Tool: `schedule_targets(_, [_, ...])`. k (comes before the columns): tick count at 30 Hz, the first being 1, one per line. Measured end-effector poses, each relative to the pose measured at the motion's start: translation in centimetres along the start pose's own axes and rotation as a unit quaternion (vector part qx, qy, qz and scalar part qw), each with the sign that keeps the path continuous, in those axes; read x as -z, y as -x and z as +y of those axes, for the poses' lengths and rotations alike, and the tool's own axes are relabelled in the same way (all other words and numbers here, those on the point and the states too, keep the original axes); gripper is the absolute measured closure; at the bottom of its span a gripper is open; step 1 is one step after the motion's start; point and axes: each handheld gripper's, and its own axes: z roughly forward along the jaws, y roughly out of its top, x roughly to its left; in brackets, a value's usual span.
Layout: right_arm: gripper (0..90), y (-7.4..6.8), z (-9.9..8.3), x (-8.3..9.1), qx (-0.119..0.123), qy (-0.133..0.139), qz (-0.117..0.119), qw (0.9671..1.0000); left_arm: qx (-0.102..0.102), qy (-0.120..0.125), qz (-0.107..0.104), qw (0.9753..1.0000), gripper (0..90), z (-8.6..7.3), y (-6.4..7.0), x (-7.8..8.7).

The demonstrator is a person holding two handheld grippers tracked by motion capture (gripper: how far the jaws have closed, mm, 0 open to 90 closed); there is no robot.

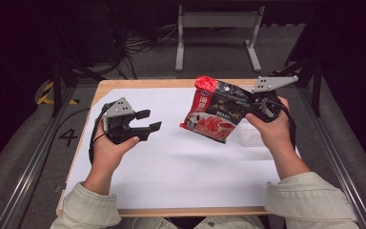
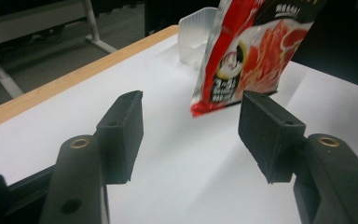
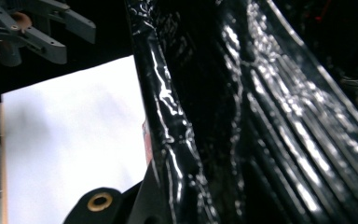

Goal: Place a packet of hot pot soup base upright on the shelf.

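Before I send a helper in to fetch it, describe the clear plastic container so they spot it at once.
Start at the white sheet covering the wooden table and go to its right side, beside the person's right hand. The clear plastic container sits there, partly hidden behind the red-and-black food packet. It alone is colourless and see-through.

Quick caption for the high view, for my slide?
Right gripper holds a red-and-black pouch above the white sheet; left gripper open nearby.

Bright white sheet (image 1: pixel 181 157), dark surroundings, glare streaks on glossy packet (image 3: pixel 261 116), soft focus
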Motion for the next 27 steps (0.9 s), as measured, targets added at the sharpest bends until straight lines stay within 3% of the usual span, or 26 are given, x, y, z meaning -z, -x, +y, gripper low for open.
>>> schedule_targets(10, [83.9,1.9,0.4,2.2,-0.005,-0.011,-0.034,0.9993,0.008,-0.012,0.000,0.9999,39.2,-0.4,-0.8,0.1])
schedule_targets(14, [84.0,2.5,0.5,2.8,-0.002,-0.018,-0.046,0.9988,0.008,-0.027,-0.002,0.9996,38.1,-0.7,-1.2,0.0])
schedule_targets(27, [83.9,5.2,0.3,4.9,-0.008,-0.038,-0.102,0.9940,0.009,-0.036,0.001,0.9993,35.8,-0.9,-1.7,0.0])
